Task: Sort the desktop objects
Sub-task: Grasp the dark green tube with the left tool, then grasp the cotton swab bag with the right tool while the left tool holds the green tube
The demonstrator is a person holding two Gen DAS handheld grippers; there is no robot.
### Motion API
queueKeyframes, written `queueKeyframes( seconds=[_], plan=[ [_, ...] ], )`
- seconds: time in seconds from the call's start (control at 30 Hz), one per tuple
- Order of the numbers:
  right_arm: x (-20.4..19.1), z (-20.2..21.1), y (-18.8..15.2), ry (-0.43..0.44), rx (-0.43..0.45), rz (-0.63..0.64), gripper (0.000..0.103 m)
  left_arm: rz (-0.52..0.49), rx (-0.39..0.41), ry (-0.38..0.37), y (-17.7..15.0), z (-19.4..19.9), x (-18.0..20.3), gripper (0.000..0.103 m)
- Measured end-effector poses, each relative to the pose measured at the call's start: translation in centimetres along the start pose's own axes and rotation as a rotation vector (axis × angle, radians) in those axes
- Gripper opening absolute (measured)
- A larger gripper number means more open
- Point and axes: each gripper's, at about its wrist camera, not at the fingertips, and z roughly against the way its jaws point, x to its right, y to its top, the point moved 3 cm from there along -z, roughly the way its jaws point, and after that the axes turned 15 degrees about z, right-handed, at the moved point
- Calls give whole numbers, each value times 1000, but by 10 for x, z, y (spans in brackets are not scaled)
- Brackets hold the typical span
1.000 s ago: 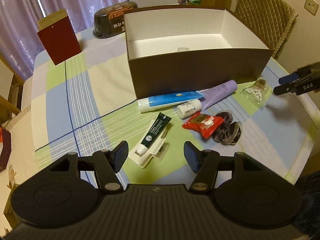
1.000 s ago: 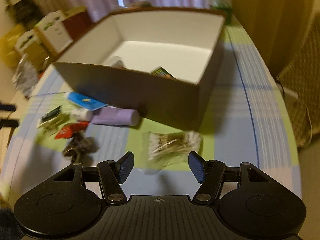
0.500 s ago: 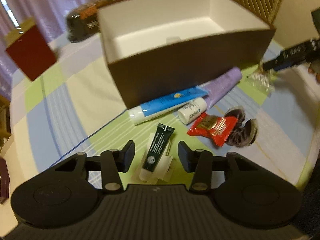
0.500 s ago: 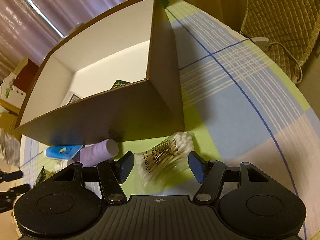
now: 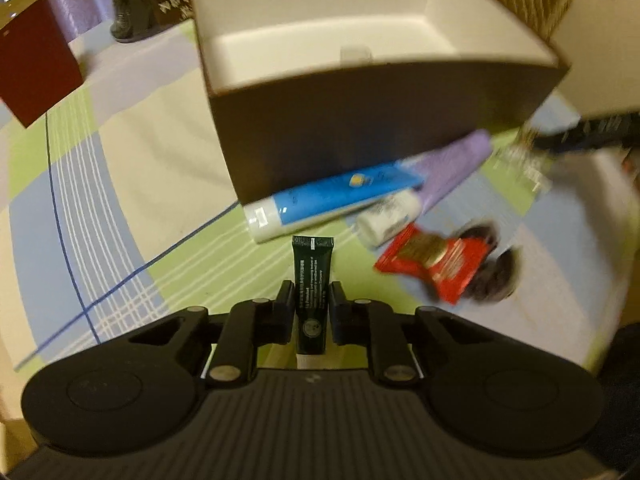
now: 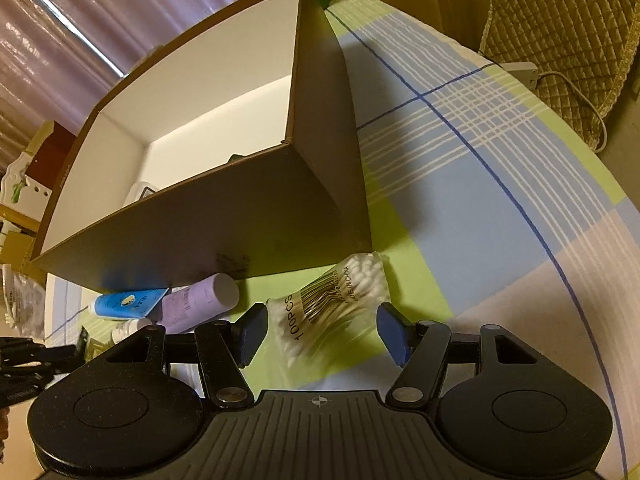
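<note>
My left gripper (image 5: 311, 304) is shut on a small black tube (image 5: 312, 276), its crimped end pointing at the brown box (image 5: 360, 128). Ahead of it lie a blue-and-white tube (image 5: 328, 204), a purple tube (image 5: 456, 164), a small white bottle (image 5: 390, 218), a red snack packet (image 5: 436, 262) and a dark hair tie (image 5: 496, 276). In the right wrist view my right gripper (image 6: 322, 332) stands open around a clear bag of cotton swabs (image 6: 332, 300) beside the box's corner (image 6: 292, 148). The box holds a few items, mostly hidden by its wall.
A dark red box (image 5: 32, 68) and a black container (image 5: 152, 0) stand at the far left of the checked tablecloth (image 5: 120, 208). A quilted chair (image 6: 560, 20) and a white cable (image 6: 576, 96) lie beyond the table's right edge (image 6: 600, 160).
My left gripper moved forward and shut on the black tube, which was lying loose before. My right gripper came down closer over the cotton swab bag, still open.
</note>
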Motion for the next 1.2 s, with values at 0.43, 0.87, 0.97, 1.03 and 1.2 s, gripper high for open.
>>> queueKeyframes(
  seconds=[0.43,0.87,0.97,1.03,1.2],
  plan=[
    [-14,-13,4,-88,28,144,64,112,98,-32,-34,59,29,14],
    [-18,16,-27,11,-79,741,64,222,-46,-32,-91,2,58,14],
    [-1,33,-20,-3,-86,461,64,260,-50,-27,-96,-4,58,14],
    [8,38,-24,34,-86,234,64,279,-54,-26,-98,-8,58,14],
    [0,19,-38,-30,-70,120,64,287,-55,-17,-100,-10,56,14]
  ],
)
